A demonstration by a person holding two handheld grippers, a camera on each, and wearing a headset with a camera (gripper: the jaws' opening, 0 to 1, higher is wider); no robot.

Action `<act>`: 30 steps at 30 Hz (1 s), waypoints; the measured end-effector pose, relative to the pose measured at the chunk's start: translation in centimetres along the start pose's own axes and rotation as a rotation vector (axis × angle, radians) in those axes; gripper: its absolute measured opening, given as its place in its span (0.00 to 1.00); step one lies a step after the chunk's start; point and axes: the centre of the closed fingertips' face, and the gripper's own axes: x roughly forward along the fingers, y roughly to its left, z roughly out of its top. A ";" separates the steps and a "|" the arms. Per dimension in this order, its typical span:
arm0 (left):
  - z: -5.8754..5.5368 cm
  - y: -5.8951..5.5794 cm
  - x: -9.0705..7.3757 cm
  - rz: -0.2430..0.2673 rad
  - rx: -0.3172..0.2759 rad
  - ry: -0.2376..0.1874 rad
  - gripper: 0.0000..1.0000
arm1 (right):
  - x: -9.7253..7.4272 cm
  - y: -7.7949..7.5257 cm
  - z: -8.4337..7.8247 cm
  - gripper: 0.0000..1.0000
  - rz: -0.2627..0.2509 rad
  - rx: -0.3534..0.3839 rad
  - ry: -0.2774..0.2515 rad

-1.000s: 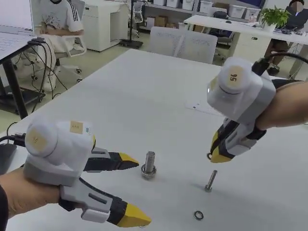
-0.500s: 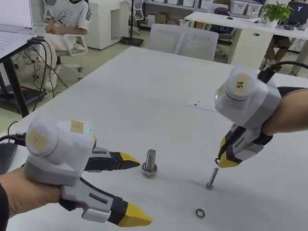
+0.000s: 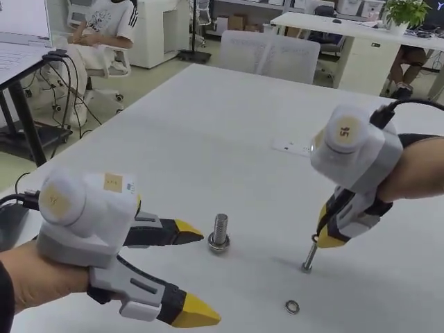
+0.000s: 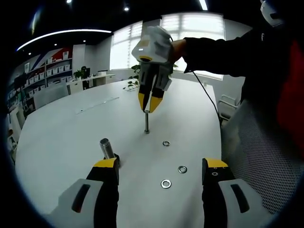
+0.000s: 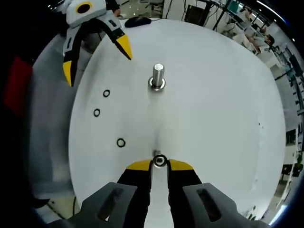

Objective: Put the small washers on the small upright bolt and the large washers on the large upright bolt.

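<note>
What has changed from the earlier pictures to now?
The right gripper has come down toward the small bolt; its jaws, shut on a small washer, now sit right at the bolt's top. Nothing was let go. The left gripper stayed open beside the large bolt, and the loose washer on the table did not move.

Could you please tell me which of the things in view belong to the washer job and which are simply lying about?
Part of the job:
large upright bolt
small upright bolt
held washer in the right gripper
loose washers on the table
left gripper, open

Lying about:
paper slip
chair
laptop
potted plant
</note>
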 end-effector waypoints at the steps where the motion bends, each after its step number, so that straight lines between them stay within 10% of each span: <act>1: 0.0 0.0 0.0 0.000 0.000 0.001 0.71 | 0.0 0.0 0.0 0.13 0.000 -0.001 0.001; 30: -0.3 0.0 0.0 0.002 -0.010 0.008 0.70 | 4.3 0.1 -0.7 0.14 0.035 0.024 0.011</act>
